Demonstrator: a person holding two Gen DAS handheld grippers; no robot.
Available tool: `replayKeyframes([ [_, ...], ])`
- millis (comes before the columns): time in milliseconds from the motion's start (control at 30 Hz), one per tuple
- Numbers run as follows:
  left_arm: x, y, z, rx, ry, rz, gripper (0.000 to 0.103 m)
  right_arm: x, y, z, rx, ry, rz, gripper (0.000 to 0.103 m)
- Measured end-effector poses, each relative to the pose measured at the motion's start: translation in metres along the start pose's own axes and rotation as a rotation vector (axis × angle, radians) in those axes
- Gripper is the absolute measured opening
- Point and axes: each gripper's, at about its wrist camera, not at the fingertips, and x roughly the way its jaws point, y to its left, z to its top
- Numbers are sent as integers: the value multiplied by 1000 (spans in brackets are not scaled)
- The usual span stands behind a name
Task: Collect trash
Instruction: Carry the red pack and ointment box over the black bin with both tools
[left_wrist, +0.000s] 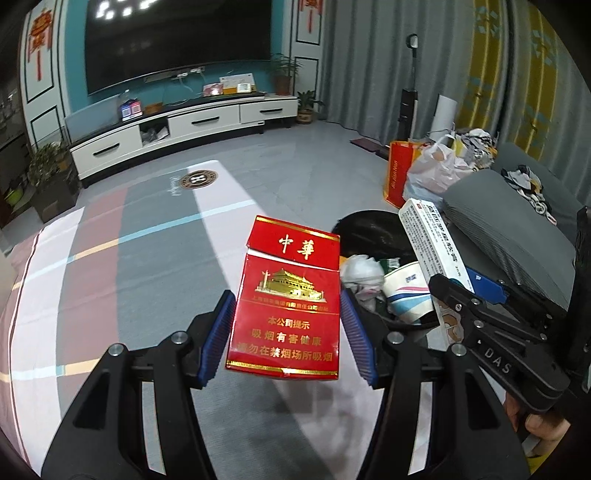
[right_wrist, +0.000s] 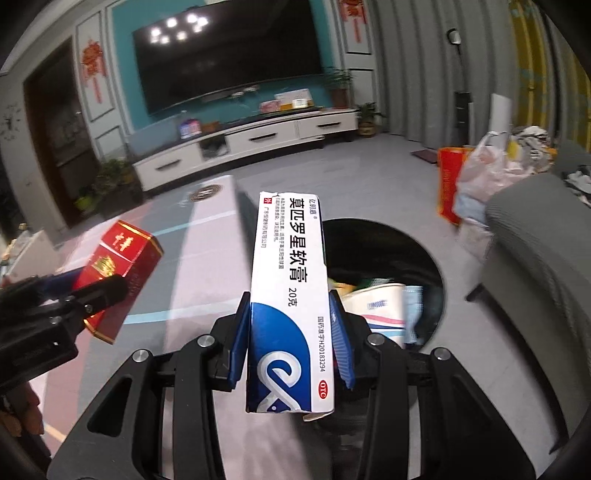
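Red and gold, the cigarette pack (left_wrist: 286, 295) is sitting upright between the blue ribbed pads (left_wrist: 218, 336) of the left tool (left_wrist: 288, 336), which is gripping it by its two narrow sides at a middling width. Its flip lid is standing slightly ajar, and gold characters and a gold building are showing on its front face. The left wrist view is showing this front squarely; the right wrist view is catching the same pack only as a blurred, tilted shape at its left edge.

The right tool (right_wrist: 291, 339) is clamping a long white-and-blue ointment box (right_wrist: 290, 295) by its near, blue end, with the jaws set narrower than the left ones. Black characters are running along its white length, a red oval mark is sitting at its near right corner, and its far flap is looking torn. From the left wrist view only the box's white far half is showing, jutting up to the right, along with part of a hand (left_wrist: 543, 428) under that tool.

Both boxes are hanging over a striped pink and grey rug (left_wrist: 110, 258), close beside a black trash bin (right_wrist: 424, 258) on the right. Inside the bin, the left view is showing a paper cup (left_wrist: 406, 291) and crumpled tissue (left_wrist: 360, 271); the right view is showing the cup but not the tissue.
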Motion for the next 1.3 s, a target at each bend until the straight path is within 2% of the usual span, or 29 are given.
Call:
replayKeyframes([
  [100,5,-12,2,19,4,-9,59,-1,-13,-1,7,-4,-47,41],
  [500,34,-54,16,82,31,-26,59,2,-45,-5,39,13,-130,41],
  [867,68,-78,25,99,78,-34,59,10,-66,-3,81,42,-154,41],
  [1300,94,-87,33,95,121,-33,59,28,-75,4,107,77,-152,41],
])
